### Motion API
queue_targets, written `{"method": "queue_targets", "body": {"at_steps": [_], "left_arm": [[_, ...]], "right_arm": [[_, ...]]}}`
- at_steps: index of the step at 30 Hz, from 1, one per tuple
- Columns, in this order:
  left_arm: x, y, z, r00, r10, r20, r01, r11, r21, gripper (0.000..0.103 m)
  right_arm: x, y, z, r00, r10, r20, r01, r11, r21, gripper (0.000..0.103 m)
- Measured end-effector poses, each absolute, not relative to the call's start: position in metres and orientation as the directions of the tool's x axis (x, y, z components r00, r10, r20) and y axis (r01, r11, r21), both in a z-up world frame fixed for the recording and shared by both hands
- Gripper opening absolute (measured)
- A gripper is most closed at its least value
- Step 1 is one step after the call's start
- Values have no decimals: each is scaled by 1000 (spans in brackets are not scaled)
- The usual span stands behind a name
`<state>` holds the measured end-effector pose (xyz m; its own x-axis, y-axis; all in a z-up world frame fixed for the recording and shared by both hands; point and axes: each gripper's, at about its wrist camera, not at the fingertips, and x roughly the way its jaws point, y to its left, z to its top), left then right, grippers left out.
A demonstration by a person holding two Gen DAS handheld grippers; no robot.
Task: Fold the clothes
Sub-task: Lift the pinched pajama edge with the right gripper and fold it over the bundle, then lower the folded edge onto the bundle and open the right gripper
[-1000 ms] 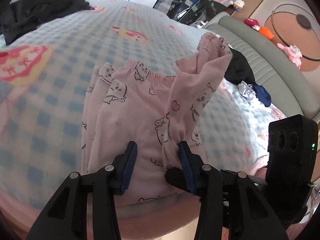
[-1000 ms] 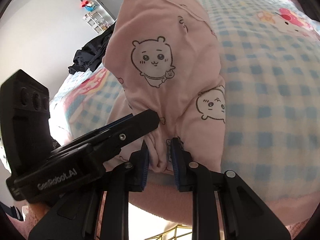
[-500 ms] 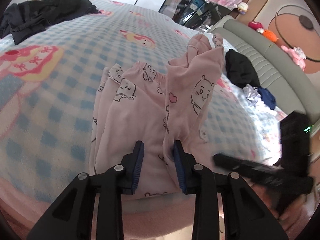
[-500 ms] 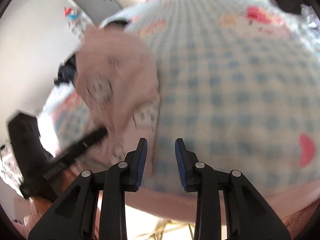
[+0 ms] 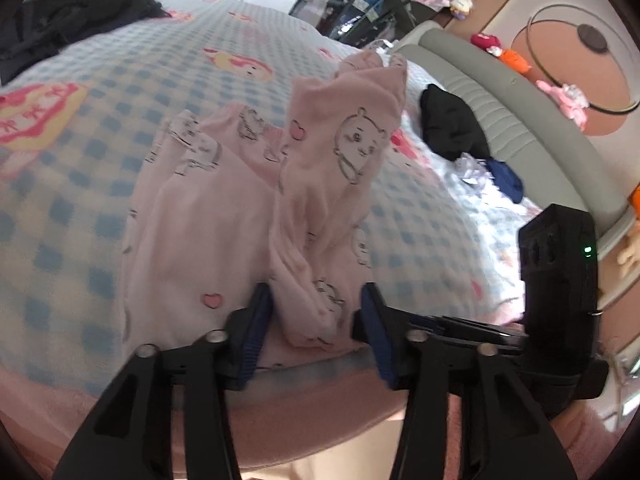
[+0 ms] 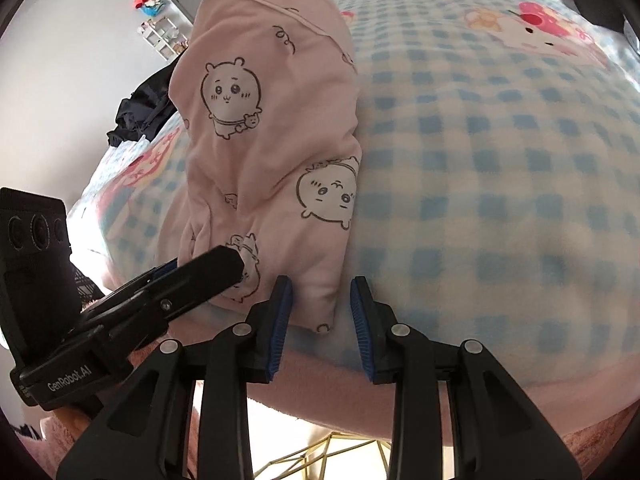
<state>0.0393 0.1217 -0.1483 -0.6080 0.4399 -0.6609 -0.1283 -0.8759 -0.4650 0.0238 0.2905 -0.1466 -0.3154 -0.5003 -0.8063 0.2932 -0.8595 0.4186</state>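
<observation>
A pink pyjama garment with cartoon prints lies on the blue-checked bed, one part bunched up in a ridge. My left gripper is open, its jaws either side of the ridge's near end at the bed's front edge. The garment also shows in the right wrist view, heaped high. My right gripper is open, its jaws astride the garment's near corner. The left gripper's finger lies against the cloth to its left.
The checked blanket spreads to the right. Dark clothes lie at the far left and by the grey headboard, with a blue item beside them. Soft toys sit on the headboard ledge. The bed's edge is just below both grippers.
My right gripper let go of the cloth, swung away to the right and came back beside the garment, now open. My left gripper narrowed, then opened wide around the ridge.
</observation>
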Motion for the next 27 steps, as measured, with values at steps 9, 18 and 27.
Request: {"method": "queue_targets", "body": {"at_steps": [9, 18, 27], "left_arm": [[34, 110, -146, -620, 408, -670, -84, -884, -461, 22], [37, 101, -139, -637, 409, -654, -75, -877, -475, 24], [43, 96, -127, -668, 355, -653, -50, -898, -437, 9]], "right_arm": [[17, 330, -124, -442, -604, -663, 179, -783, 595, 34], [13, 290, -162, -327, -551, -768, 234, -835, 499, 38], [23, 304, -144, -361, -558, -747, 218, -829, 514, 40]]}}
